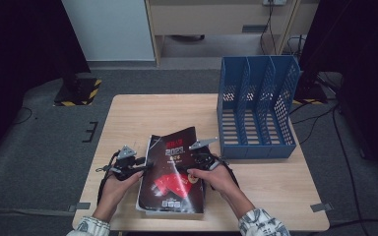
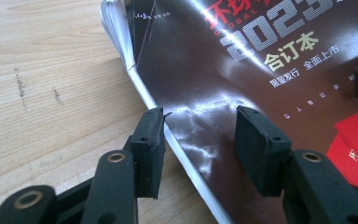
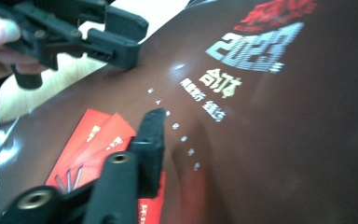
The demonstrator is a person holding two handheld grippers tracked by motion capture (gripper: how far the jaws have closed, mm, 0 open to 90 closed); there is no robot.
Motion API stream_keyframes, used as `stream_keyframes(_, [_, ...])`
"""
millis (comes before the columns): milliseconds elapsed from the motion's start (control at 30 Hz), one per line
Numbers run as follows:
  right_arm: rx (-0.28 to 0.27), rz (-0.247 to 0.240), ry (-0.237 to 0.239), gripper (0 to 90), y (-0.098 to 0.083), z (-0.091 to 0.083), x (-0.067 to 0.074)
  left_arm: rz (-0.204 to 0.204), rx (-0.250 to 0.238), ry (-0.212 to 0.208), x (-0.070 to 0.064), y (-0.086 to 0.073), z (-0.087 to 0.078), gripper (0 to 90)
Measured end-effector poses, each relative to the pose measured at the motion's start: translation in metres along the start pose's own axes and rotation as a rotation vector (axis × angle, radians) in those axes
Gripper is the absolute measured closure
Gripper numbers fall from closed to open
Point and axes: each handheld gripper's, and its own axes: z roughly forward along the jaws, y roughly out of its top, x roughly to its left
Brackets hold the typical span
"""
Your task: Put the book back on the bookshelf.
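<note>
Both tongs work the magazine left of the blue file rack. Left tongs spread astride its spine edge, no pinch; right tongs on the cover, grip unclear. Next: clamp both sides, lift toward a rack slot.

Each of the person's hands carries a black, two-jawed handheld gripper. The left gripper and the right gripper both bear a flat grey three-cornered plate on top, and a thin black cable trails back from each toward the wrist. In the left gripper view, the jaws are matte black plastic arms with round brass-coloured rivets at the joints. They end in blocky black pads, each with a small screw hole in its side. The right gripper view shows one such arm, again with brass-coloured rivets. The sleeves are of light fabric with a dark, fine, scattered pattern, reaching to the wrists.
</note>
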Motion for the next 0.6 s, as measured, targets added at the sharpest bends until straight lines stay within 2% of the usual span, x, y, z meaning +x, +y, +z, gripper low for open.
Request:
stream_keyframes(67, [-0.008, 0.012, -0.017, 66.0, 0.000, -0.002, 0.000, -0.010, 0.006, 0.013, 0.001, 0.000, 0.000, 41.4])
stream_keyframes(133, [-0.032, 0.009, -0.020, 70.8, 0.000, -0.004, 0.000, -0.012, -0.022, 0.044, 0.002, 0.000, -0.001, 32.5])
stream_keyframes(167, [-0.044, 0.012, -0.021, 72.4, 0.001, -0.006, 0.002, -0.015, -0.032, 0.047, 0.001, 0.001, -0.002, 26.4])
stream_keyframes(267, [-0.080, -0.025, -0.030, 76.1, 0.004, -0.011, 0.007, -0.016, -0.065, 0.031, 0.001, 0.004, -0.005, 18.1])
stream_keyframes(433, [-0.132, -0.081, -0.040, 79.0, 0.008, -0.020, 0.012, -0.012, -0.106, -0.021, -0.002, 0.007, -0.007, 11.9])
stream_keyframes(600, [-0.152, -0.112, -0.059, 80.1, 0.010, -0.024, 0.014, -0.008, -0.097, -0.039, -0.005, 0.007, -0.004, 7.6])
